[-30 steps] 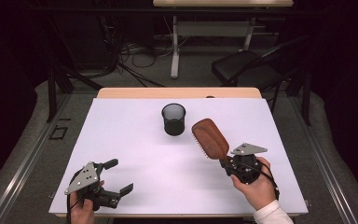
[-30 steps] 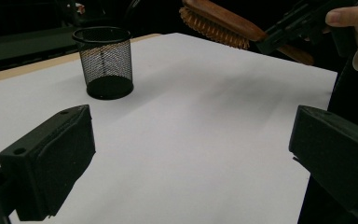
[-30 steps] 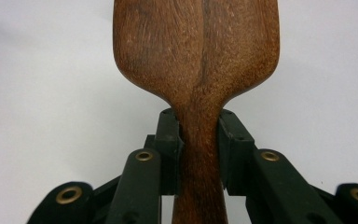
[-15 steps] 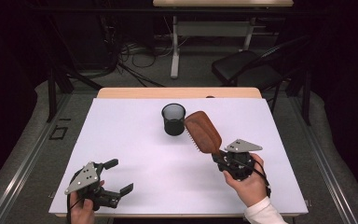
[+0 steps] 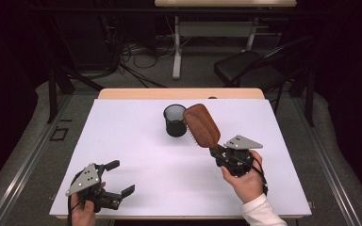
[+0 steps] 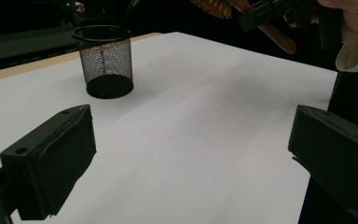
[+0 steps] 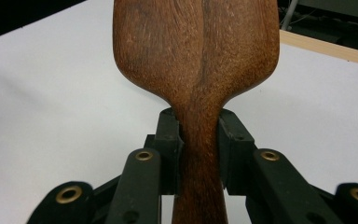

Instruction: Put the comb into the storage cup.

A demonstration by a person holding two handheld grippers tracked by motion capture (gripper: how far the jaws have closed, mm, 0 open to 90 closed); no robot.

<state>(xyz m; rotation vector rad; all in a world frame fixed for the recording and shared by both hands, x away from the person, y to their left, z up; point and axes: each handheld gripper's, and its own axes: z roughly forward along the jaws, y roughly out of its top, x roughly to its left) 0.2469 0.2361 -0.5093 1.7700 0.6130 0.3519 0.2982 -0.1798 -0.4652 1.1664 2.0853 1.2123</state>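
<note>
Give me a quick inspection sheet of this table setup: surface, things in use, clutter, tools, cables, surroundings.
Surface: white table top, wooden strip along its far edge.
Job's things: wooden hairbrush raised off the table, its head close beside the black mesh cup; cup upright.
Clutter: nothing seen.
Tools: right tool clamped on the brush handle; left tool open, holding nothing, near the front left corner.
Cables: a tangle on the floor beyond the table.
Surroundings: dark room, black chair, another desk's white legs.
</note>
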